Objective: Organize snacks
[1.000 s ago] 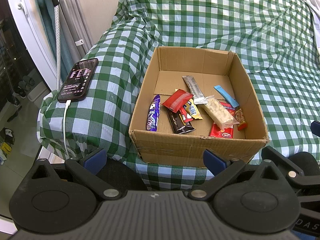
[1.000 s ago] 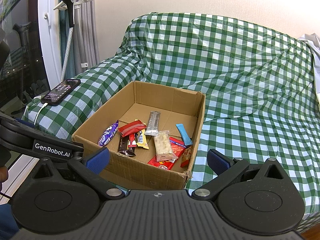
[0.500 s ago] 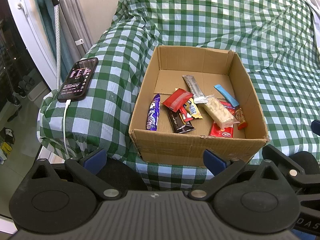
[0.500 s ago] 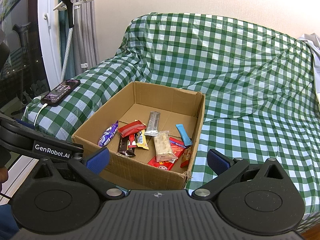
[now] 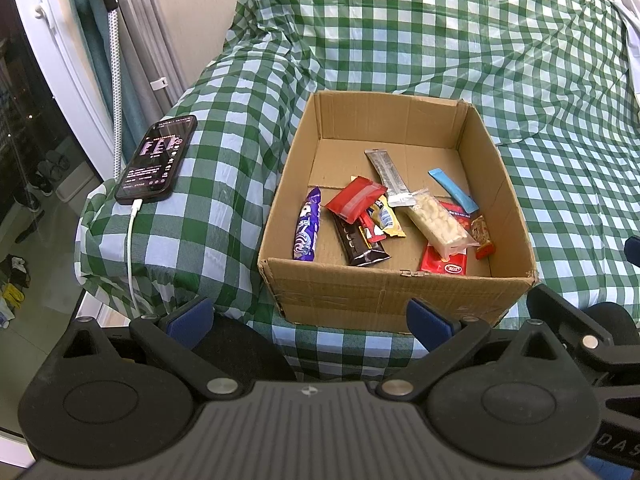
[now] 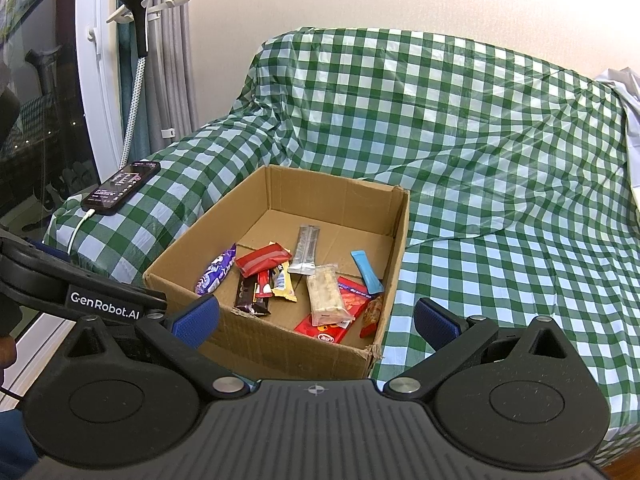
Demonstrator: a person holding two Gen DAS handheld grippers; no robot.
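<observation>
An open cardboard box [image 5: 384, 292] [image 6: 276, 184] sits on a green checked sofa cover. Inside lie several snacks: a purple bar [image 5: 307, 224] [image 6: 216, 270], a red packet [image 5: 356, 199] [image 6: 262, 260], a dark chocolate bar [image 5: 360, 242] [image 6: 248, 294], a silver stick [image 5: 387, 176] [image 6: 306, 248], a pale cracker pack [image 5: 438, 222] [image 6: 325, 294] and a blue stick [image 5: 452, 190] [image 6: 366, 272]. My left gripper [image 5: 308, 318] hangs open just in front of the box's near wall, empty. My right gripper [image 6: 316, 320] is open over the box's near right corner, also empty.
A black phone [image 5: 158, 160] [image 6: 122, 188] on a white charging cable lies on the sofa arm left of the box. A steamer pole and curtains stand by the window at far left. The checked sofa seat [image 6: 500, 280] stretches right of the box.
</observation>
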